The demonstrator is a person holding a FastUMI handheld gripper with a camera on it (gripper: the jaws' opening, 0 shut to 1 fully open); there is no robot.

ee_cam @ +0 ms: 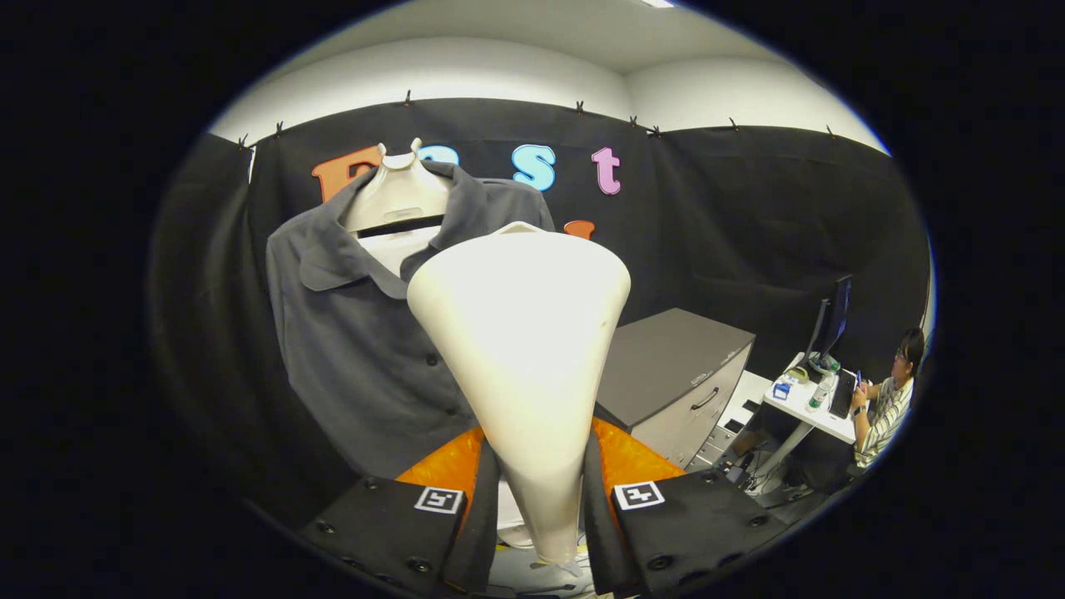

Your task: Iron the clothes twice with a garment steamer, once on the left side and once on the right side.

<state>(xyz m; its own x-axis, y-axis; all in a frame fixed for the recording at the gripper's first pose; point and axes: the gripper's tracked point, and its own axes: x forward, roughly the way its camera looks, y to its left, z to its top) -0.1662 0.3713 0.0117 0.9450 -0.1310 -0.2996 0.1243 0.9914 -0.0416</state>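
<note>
fingers (pixel 541 507) clamp cream cone-shaped steamer (pixel 524 333) | grey buttoned shirt (pixel 358 349) behind

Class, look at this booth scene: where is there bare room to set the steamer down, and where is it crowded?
The grey cabinet top, right of the shirt, is bare and flat. The white desk beside the seated person is crowded with a monitor and small items. The gripper is shut on the steamer.

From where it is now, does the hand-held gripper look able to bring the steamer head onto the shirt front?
Probably yes. The hand-held gripper is shut on the steamer, whose head sits just before the grey shirt on the mannequin, with nothing between them.
</note>
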